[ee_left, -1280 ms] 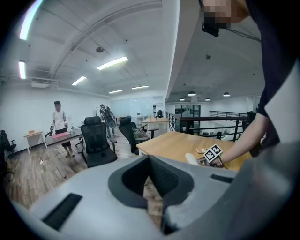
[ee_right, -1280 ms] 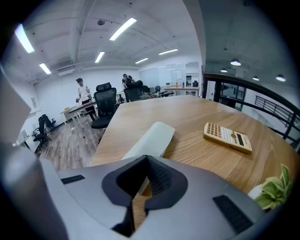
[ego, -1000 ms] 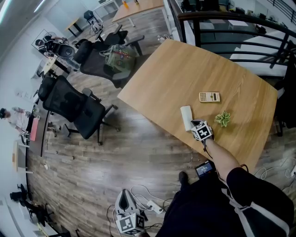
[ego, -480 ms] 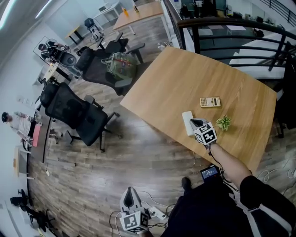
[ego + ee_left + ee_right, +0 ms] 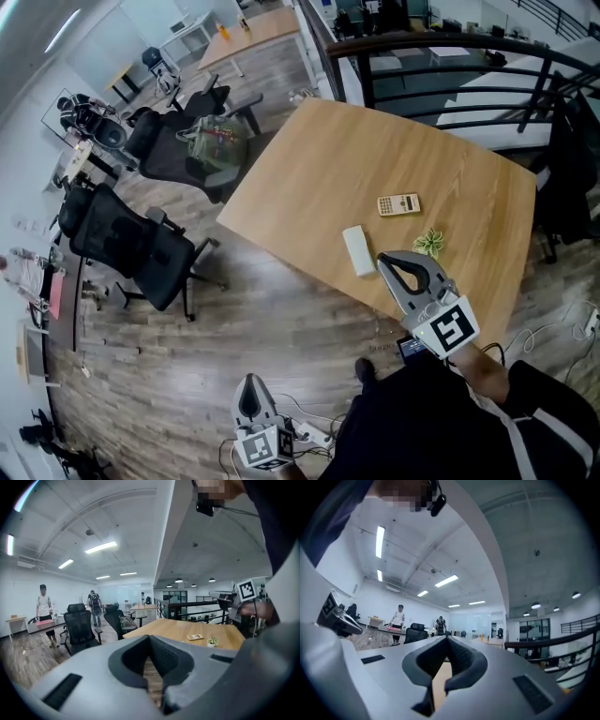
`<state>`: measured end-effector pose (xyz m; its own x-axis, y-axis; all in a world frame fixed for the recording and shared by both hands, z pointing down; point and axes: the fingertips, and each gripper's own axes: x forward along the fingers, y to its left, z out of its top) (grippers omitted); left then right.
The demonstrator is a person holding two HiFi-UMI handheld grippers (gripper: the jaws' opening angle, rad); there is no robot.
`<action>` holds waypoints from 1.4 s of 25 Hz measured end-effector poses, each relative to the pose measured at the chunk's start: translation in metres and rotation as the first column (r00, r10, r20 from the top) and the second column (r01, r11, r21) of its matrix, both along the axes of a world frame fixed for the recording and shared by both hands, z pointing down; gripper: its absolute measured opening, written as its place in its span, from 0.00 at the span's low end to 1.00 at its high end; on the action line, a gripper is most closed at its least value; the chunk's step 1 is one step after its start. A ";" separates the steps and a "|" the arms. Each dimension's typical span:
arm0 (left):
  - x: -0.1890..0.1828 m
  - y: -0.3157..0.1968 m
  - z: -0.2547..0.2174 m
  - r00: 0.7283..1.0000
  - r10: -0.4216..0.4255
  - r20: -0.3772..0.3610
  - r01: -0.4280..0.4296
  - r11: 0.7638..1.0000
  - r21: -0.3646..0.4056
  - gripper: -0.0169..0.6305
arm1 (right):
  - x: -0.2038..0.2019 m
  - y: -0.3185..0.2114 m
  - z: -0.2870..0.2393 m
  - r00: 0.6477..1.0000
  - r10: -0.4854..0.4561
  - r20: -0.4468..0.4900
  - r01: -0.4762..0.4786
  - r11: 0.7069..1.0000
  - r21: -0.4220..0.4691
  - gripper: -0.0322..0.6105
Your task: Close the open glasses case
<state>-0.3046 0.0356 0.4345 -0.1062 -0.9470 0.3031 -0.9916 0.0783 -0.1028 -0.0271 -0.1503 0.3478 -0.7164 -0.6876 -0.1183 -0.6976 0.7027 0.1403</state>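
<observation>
The white glasses case (image 5: 357, 249) lies closed near the front edge of the wooden table (image 5: 375, 141). My right gripper (image 5: 387, 261) is held high above the table's front edge, close to the head camera. It is shut and empty, clear of the case. Its own view looks level across the room, with the jaws (image 5: 447, 638) together. My left gripper (image 5: 251, 384) hangs low over the floor, well short of the table. It is also shut with nothing in it (image 5: 150, 638). In the left gripper view the table (image 5: 173, 629) lies ahead.
A beige calculator (image 5: 398, 203) and a small potted plant (image 5: 430, 243) sit on the table beyond the case. Black office chairs (image 5: 131, 244) stand on the wood floor to the left. A dark railing (image 5: 441, 47) runs behind the table. People stand far off (image 5: 43, 604).
My right gripper has risen from the case up toward the head camera, leaving the case uncovered and closed. The left gripper has shifted only slightly.
</observation>
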 end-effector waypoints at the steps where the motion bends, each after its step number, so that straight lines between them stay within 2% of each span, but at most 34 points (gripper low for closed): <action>1: 0.004 -0.003 -0.007 1.000 0.008 0.021 -0.008 1.000 0.014 0.03 | 0.004 0.010 -0.018 1.000 0.002 0.013 -0.003 1.000 0.025 0.07; 5: 0.015 -0.010 -0.034 0.996 0.016 0.090 -0.024 0.995 0.092 0.03 | 0.026 0.026 -0.050 0.998 0.050 0.044 -0.051 0.999 0.008 0.07; 8: 0.022 -0.013 -0.056 0.996 0.011 0.093 -0.026 0.985 0.170 0.03 | 0.041 0.025 -0.053 0.994 0.094 0.056 -0.093 0.996 -0.016 0.07; 11: 0.023 -0.013 -0.070 0.994 0.017 0.109 -0.039 0.978 0.207 0.03 | 0.050 0.022 -0.048 0.992 0.122 0.043 -0.120 0.992 -0.033 0.07; 16: 0.026 -0.014 -0.077 0.996 0.039 0.078 -0.055 0.976 0.209 0.03 | 0.060 0.020 -0.040 0.989 0.148 0.013 -0.148 0.988 -0.037 0.07; 23: 0.021 -0.010 -0.075 0.998 0.028 0.051 -0.038 0.977 0.209 0.03 | 0.058 0.026 -0.047 0.990 0.143 0.004 -0.143 0.990 0.002 0.07; 35: 0.027 -0.005 -0.083 0.997 0.045 0.065 -0.058 0.976 0.208 0.03 | 0.047 0.037 -0.061 0.995 0.098 0.000 -0.098 0.994 0.046 0.07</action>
